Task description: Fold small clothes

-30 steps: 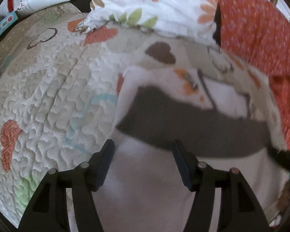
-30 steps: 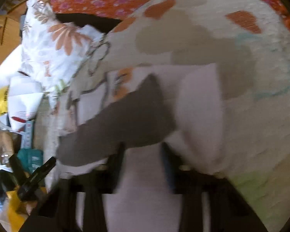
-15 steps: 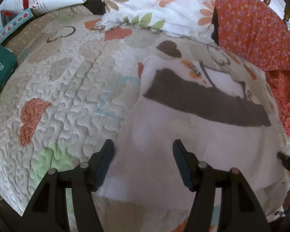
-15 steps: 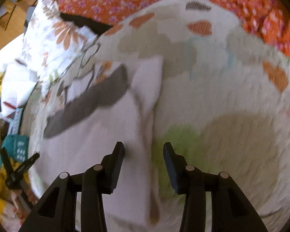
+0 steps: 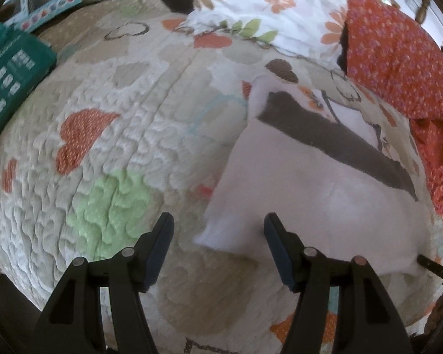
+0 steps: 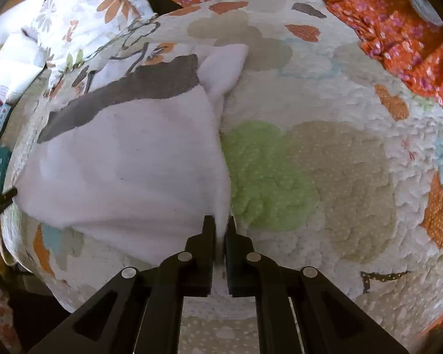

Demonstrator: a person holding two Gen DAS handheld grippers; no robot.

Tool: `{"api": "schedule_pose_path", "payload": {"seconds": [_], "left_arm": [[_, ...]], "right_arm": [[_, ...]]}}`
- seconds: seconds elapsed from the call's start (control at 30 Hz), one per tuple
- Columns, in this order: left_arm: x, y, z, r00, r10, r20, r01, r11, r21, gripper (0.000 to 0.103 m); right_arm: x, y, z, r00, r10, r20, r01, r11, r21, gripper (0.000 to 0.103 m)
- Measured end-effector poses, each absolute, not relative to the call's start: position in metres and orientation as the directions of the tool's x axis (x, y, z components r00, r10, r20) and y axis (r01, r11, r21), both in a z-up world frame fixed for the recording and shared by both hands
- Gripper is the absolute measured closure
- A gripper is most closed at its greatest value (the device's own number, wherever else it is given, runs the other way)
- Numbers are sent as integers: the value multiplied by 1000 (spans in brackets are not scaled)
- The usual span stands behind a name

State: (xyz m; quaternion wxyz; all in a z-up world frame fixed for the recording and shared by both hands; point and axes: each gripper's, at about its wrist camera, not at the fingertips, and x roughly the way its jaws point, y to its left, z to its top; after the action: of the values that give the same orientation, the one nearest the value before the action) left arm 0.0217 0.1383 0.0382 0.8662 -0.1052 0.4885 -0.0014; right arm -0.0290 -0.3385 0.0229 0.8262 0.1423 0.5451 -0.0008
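A small white garment (image 5: 310, 188) with a dark grey band (image 5: 333, 141) lies flat on the quilted bedspread (image 5: 127, 135). My left gripper (image 5: 218, 230) is open, its fingers on either side of the garment's near left corner. In the right wrist view the same garment (image 6: 127, 165) spreads to the left, its grey band (image 6: 133, 88) at the far end. My right gripper (image 6: 220, 230) is shut on the garment's near right edge. The tip of the right gripper shows at the left wrist view's right edge (image 5: 434, 268).
A floral white pillow (image 5: 265, 3) and orange flowered bedding (image 5: 398, 59) lie beyond the garment. A green box (image 5: 9, 76) sits at the quilt's left edge. The quilt's near edge drops off below both grippers.
Both grippers have pulled back toward the near edge of the garment. The right gripper has closed on the garment's edge. The left gripper stays open and now frames the near left corner.
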Motion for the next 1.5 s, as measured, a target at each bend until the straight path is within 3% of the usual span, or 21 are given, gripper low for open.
{"api": "schedule_pose_path", "payload": {"seconds": [0.03, 0.1, 0.27, 0.37, 0.5, 0.6, 0.73, 0.87, 1.1, 1.33, 1.5], "left_arm": [[21, 140, 38, 524, -108, -845, -103, 977, -189, 41], [20, 139, 38, 526, -110, -843, -99, 977, -189, 41], [22, 135, 38, 526, -126, -841, -91, 975, -203, 40], [25, 136, 37, 527, -130, -840, -95, 973, -210, 36], [29, 138, 30, 513, -120, -850, -112, 972, -205, 33], [36, 139, 20, 486, -105, -867, -127, 974, -189, 33], [46, 141, 15, 484, 2, -875, -151, 985, -82, 33], [52, 149, 15, 471, 17, -882, -179, 981, -77, 33], [54, 191, 27, 484, -57, -873, -300, 926, -227, 34], [41, 246, 45, 561, -154, -813, -396, 813, -427, 34], [31, 267, 53, 593, -162, -789, -420, 774, -474, 33]], "right_arm": [[-30, -344, 23, 403, 167, -900, 179, 950, 256, 95], [-33, -356, 24, 410, 156, -899, 241, 932, 271, 71], [-43, -377, 42, 513, 149, -845, 324, 878, 352, 70], [-43, -364, 58, 568, 149, -810, 269, 896, 354, 69], [-33, -326, 68, 597, 147, -788, 181, 933, 312, 59], [-22, -298, 64, 585, 176, -791, 122, 946, 301, 59], [-6, -265, 56, 551, 229, -802, 68, 946, 317, 59], [4, -237, 53, 539, 251, -804, 28, 949, 315, 57], [4, -198, 51, 545, 282, -789, -78, 955, 287, 55], [-22, -93, 46, 516, 331, -790, -375, 917, 139, 52], [-26, -13, 29, 509, 304, -805, -504, 864, 7, 52]]}}
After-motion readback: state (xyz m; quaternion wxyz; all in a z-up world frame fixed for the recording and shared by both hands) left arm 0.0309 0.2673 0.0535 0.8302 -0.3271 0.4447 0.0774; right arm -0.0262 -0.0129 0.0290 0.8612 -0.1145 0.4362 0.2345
